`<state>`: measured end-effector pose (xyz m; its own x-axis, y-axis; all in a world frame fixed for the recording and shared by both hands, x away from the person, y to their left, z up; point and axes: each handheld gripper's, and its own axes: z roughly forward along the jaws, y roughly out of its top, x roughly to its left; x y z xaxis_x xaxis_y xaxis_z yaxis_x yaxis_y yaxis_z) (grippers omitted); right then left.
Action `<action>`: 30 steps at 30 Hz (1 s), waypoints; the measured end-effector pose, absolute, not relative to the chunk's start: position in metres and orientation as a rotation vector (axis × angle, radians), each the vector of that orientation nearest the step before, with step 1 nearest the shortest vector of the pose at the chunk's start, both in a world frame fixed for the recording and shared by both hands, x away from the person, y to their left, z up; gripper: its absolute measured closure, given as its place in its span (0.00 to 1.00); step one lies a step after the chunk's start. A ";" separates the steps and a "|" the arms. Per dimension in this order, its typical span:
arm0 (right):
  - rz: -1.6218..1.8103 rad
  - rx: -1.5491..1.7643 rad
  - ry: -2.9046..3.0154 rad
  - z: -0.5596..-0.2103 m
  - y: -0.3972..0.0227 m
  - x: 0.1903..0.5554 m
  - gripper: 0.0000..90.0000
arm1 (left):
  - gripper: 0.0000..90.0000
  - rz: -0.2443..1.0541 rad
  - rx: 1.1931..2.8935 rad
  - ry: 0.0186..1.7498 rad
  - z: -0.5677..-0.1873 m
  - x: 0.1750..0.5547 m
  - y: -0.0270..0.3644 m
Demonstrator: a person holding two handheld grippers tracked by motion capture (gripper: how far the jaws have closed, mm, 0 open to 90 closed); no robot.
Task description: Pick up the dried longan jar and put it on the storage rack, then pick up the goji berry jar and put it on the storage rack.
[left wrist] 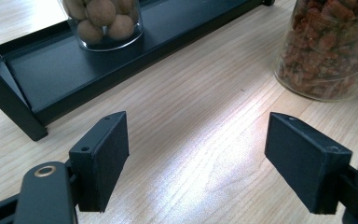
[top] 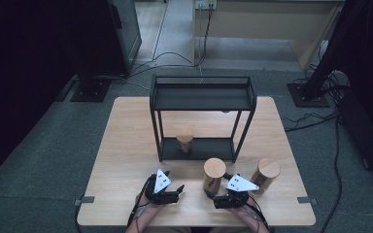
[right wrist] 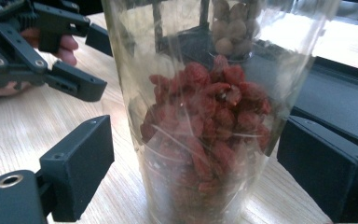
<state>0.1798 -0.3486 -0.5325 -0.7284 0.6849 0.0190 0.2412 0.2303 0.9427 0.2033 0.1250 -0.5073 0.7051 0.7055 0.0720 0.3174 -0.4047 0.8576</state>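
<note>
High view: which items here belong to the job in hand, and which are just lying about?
In the job:
- right gripper, fingers either side of the goji jar, not pressing
- black shelf rack
- nut jar already on its lower shelf

Lying about:
- second wooden-lidded jar
- left gripper, open over bare table

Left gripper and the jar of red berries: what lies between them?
Bare tabletop. In the left gripper view, the open left gripper faces plain wood before the jar of red berries.

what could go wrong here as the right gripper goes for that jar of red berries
The jar of red berries is tall and narrow, and the right gripper has an open jaw on each side without touching it; an off-centre close might tip it. The left gripper waits open close by, so a swing could clip it. The black shelf stands just behind.
</note>
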 end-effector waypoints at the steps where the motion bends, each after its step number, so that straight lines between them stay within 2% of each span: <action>1: 1.513 0.858 2.107 -0.533 -0.349 0.180 0.12 | 0.24 0.540 2.006 0.784 -0.507 0.203 0.125; 30: 1.555 0.849 2.056 -0.530 -0.343 0.177 0.12 | 0.24 0.546 2.014 0.793 -0.506 0.203 0.123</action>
<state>0.1773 -0.3432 -0.5297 -0.7228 0.6905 0.0278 0.2148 0.1863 0.9587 0.2031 0.1227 -0.5063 0.6996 0.7105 0.0757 0.3243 -0.4102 0.8524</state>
